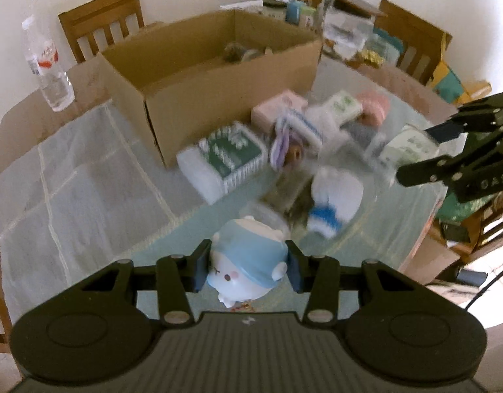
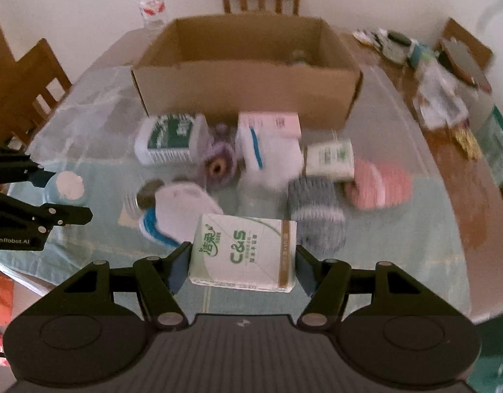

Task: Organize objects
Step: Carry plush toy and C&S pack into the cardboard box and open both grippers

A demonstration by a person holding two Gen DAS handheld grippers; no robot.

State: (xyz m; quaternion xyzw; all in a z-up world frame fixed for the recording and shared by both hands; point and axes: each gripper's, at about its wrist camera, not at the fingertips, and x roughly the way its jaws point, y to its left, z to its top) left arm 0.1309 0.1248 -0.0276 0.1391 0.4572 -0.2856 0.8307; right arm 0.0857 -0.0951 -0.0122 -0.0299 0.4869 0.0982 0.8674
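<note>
Since the cardboard box [image 2: 248, 75] fills the upper middle of the frame with its top open and a tall near wall, both loads must be carried over that edge — clear room lies above the clutter. At lower centre the tissue pack [image 2: 244, 255] is clamped by the right gripper [image 2: 243, 268]; soft and light, it is best squeezed across its sides. The small figurine [image 1: 248, 262] — hard, rounded, likely slippery — is pinched at its middle by the left gripper [image 1: 248, 270].
</note>
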